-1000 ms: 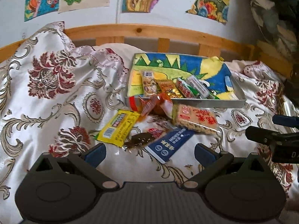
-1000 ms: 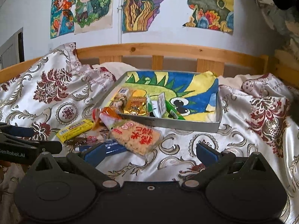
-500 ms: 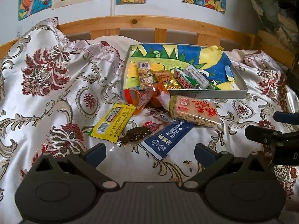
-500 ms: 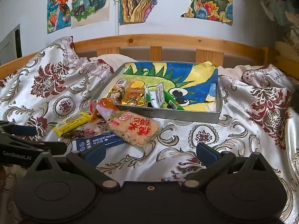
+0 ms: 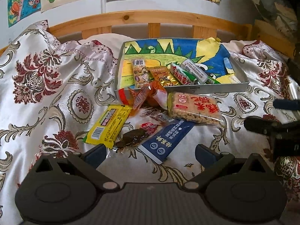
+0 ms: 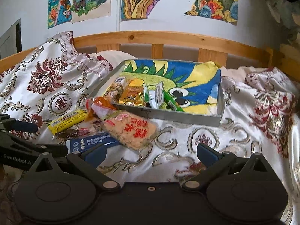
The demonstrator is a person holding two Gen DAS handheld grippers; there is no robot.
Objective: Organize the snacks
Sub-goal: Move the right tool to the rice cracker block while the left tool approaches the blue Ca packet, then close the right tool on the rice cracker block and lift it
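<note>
A grey tray (image 5: 215,89) (image 6: 168,115) lined with a dinosaur drawing holds several snack packets. In front of it on the bedspread lie a rice cracker pack (image 5: 195,108) (image 6: 131,131), an orange wrapper (image 5: 148,97), a yellow bar (image 5: 108,125) (image 6: 67,121), a dark brown snack (image 5: 133,139) and a navy sachet (image 5: 168,140) (image 6: 90,143). My left gripper (image 5: 151,152) is open just short of the brown snack and navy sachet. My right gripper (image 6: 151,152) is open near the rice cracker pack, holding nothing.
A floral satin bedspread (image 5: 46,86) covers the bed, bunched high at the left. A wooden headboard rail (image 5: 150,18) runs behind the tray, with drawings on the wall above. The other gripper shows at the right edge (image 5: 277,129) of the left view.
Both grippers have moved forward and lower toward the loose snacks, which now look larger. Neither has taken hold of anything.
</note>
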